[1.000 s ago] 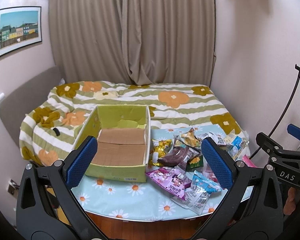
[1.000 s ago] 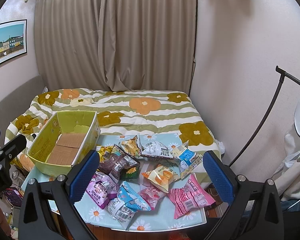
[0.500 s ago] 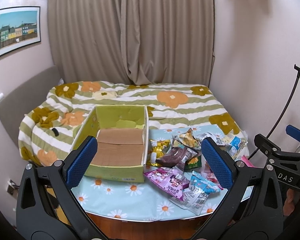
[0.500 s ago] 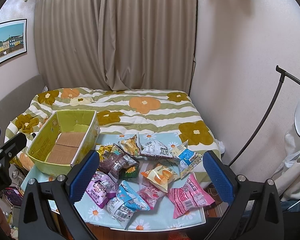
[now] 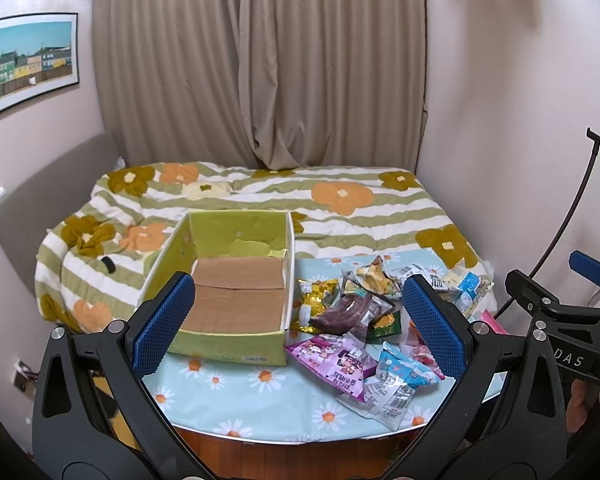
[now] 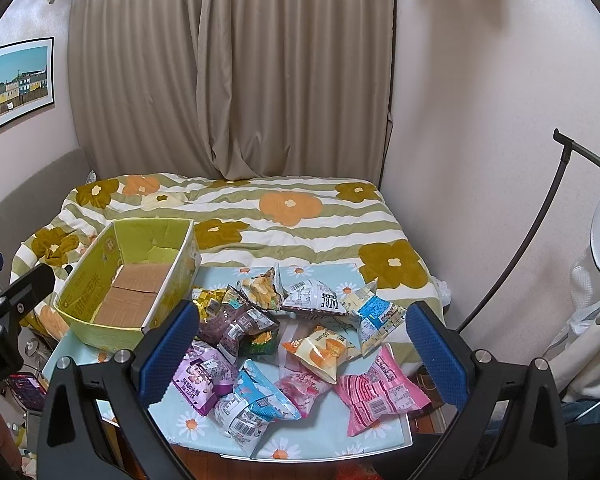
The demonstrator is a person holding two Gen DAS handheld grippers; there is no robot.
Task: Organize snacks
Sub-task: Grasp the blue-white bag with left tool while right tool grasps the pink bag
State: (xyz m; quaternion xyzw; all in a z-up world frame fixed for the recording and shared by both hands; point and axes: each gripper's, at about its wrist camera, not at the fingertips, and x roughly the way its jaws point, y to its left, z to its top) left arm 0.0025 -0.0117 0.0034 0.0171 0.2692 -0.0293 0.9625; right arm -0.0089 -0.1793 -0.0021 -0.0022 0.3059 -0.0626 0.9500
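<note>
Crinkled foil snack packets (image 6: 296,344) heaped at 3 o'clock of square cardboard box (image 5: 228,288); left gripper (image 5: 296,324) and right gripper (image 6: 300,350) spread apart, holding nothing.

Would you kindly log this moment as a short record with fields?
surface: small table with daisy cloth, in front of a bed
box: green cardboard box, no snacks inside
snacks: loose pile of snack packets on the table, right of the box
left gripper: open, holds nothing
right gripper: open, holds nothing
</note>
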